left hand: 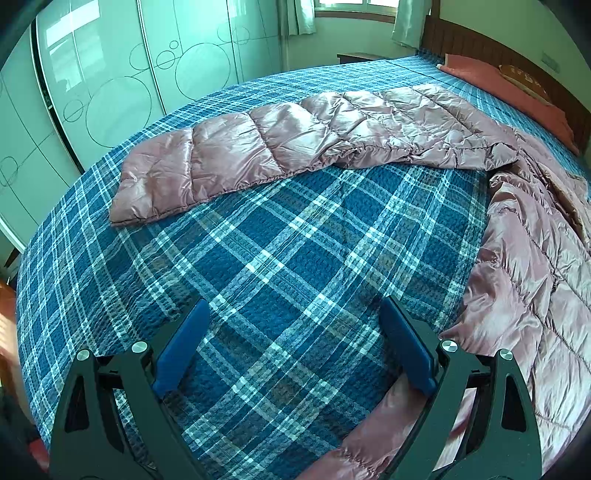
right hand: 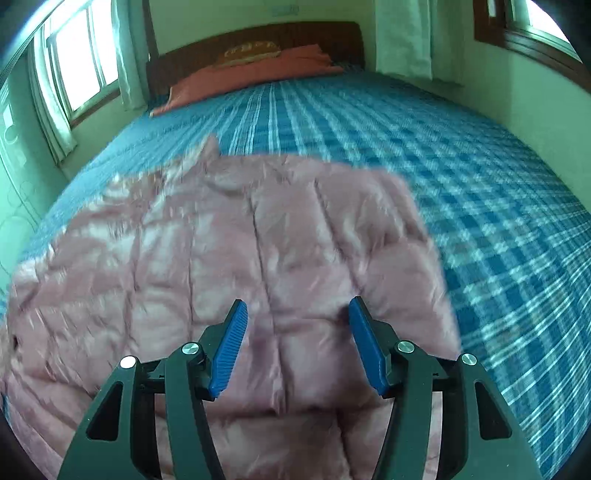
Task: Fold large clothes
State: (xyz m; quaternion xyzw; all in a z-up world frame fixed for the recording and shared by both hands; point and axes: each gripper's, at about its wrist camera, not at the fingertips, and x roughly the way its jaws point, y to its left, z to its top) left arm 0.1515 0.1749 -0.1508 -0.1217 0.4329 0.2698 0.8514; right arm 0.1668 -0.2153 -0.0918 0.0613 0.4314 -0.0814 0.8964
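Note:
A shiny pink quilted down jacket (left hand: 535,280) lies on the blue plaid bedspread (left hand: 288,236). Its long sleeve (left hand: 280,136) stretches out to the left across the bed in the left wrist view, and the body runs down the right edge. My left gripper (left hand: 295,314) hangs open over bare bedspread, its right finger (left hand: 406,347) beside the jacket's edge, nothing between the pads. In the blurred right wrist view, the jacket's body (right hand: 221,251) fills the lower left. My right gripper (right hand: 297,314) stands open just above the padded fabric, and the pads do not press on it.
Red pillows (right hand: 251,74) lie against the dark wooden headboard (right hand: 258,33) at the far end. A pale green wardrobe (left hand: 110,66) with circle patterns stands left of the bed. Curtained windows (right hand: 74,74) line the walls. Bare bedspread (right hand: 480,184) spreads right of the jacket.

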